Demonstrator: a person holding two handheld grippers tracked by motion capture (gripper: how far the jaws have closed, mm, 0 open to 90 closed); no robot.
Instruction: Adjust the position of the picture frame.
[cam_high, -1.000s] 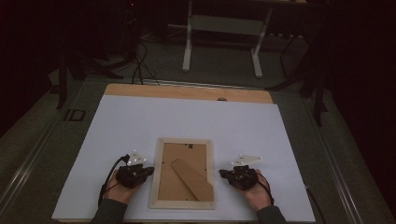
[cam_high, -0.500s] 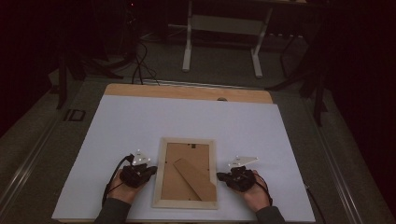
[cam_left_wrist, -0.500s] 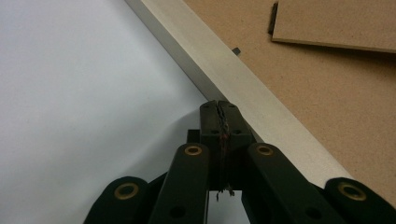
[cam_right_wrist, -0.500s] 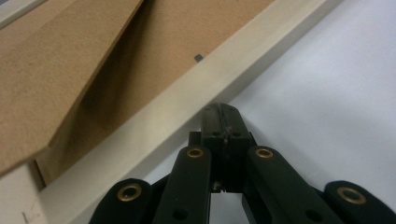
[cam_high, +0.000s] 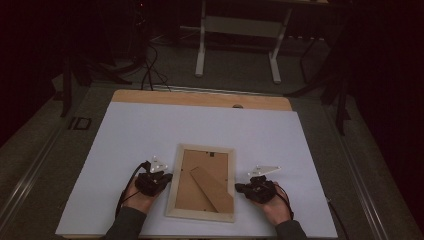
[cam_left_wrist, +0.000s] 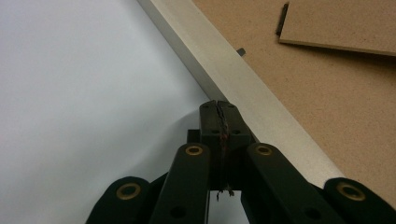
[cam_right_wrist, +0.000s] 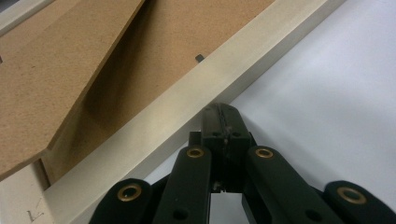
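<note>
From the high view I see the picture frame (cam_high: 201, 182) lying face down near the front of the white sheet (cam_high: 125, 135), its brown stand flap (cam_high: 210, 189) still folded flat, with my left gripper (cam_high: 167, 176) and right gripper (cam_high: 238, 188) closing in on its two long sides, so I judge the work barely begun. In the left gripper view my jaws are pressed together on nothing, tips touching the frame's pale rail (cam_left_wrist: 233, 88). In the right gripper view the jaws are likewise closed and empty against the rail (cam_right_wrist: 187, 112); I can read no label or writing.

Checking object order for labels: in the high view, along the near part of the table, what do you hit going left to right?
left gripper → picture frame, lying face down → its fold-out stand → right gripper, all on the white sheet.
</note>
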